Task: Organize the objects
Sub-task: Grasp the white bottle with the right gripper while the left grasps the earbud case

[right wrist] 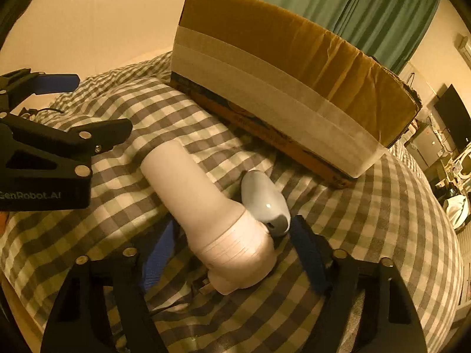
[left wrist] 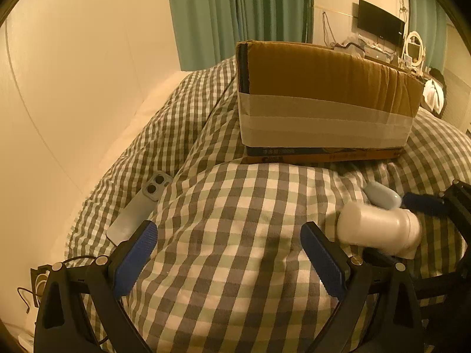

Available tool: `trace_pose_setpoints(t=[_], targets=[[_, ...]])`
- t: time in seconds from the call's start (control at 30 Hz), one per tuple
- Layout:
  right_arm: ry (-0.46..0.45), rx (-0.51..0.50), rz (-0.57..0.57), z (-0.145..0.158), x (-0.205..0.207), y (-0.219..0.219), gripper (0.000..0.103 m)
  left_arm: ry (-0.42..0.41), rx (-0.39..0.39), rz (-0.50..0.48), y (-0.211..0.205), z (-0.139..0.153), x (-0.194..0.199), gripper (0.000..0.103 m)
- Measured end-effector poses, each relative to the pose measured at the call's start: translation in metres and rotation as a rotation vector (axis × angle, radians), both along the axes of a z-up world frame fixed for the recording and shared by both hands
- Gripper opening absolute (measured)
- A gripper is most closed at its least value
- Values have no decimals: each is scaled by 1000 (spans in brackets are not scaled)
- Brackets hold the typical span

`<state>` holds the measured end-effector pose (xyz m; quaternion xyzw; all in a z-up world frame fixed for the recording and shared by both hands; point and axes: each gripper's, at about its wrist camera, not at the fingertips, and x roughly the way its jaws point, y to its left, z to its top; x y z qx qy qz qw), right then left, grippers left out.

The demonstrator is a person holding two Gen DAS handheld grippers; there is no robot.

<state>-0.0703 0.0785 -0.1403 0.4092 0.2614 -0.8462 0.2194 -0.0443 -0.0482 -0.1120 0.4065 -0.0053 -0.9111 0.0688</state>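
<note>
A white cylindrical bottle (right wrist: 206,203) lies on its side on the checked duvet (right wrist: 368,220), its cap end between the fingers of my right gripper (right wrist: 235,253). The jaws stand open around the cap, with a little gap showing on each side. A pale blue oval object (right wrist: 265,200) rests against the bottle, just ahead of the right finger. In the left wrist view the bottle (left wrist: 379,229) and blue object (left wrist: 382,195) lie at the right. My left gripper (left wrist: 231,253) hangs open over bare duvet, with a phone (left wrist: 138,209) lying face down just beyond its left finger.
A taped cardboard box (left wrist: 323,97) sits on the bed beyond both grippers, with its near wall facing me. A cream wall runs along the left, and green curtains (left wrist: 241,8) hang behind the box. A TV and cluttered desk stand far right.
</note>
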Motion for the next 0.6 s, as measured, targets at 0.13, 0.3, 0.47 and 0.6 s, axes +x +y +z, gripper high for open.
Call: trace_pose_setpoints(t=[0.13,0.3,0.47,0.6], targets=[[1,-19,-8,1,1,5,55,-3,2,2,1,0,0,100],[13,-158,-37,29,5,27,52,-8,-7,-6,8,1,-4,100],[42,-231,-107,65,11,60,52,-5,21,-49,29,9,-9,100],[48,-280,-180,80,4,85,52,0,47,-94,53,13,-17,100]])
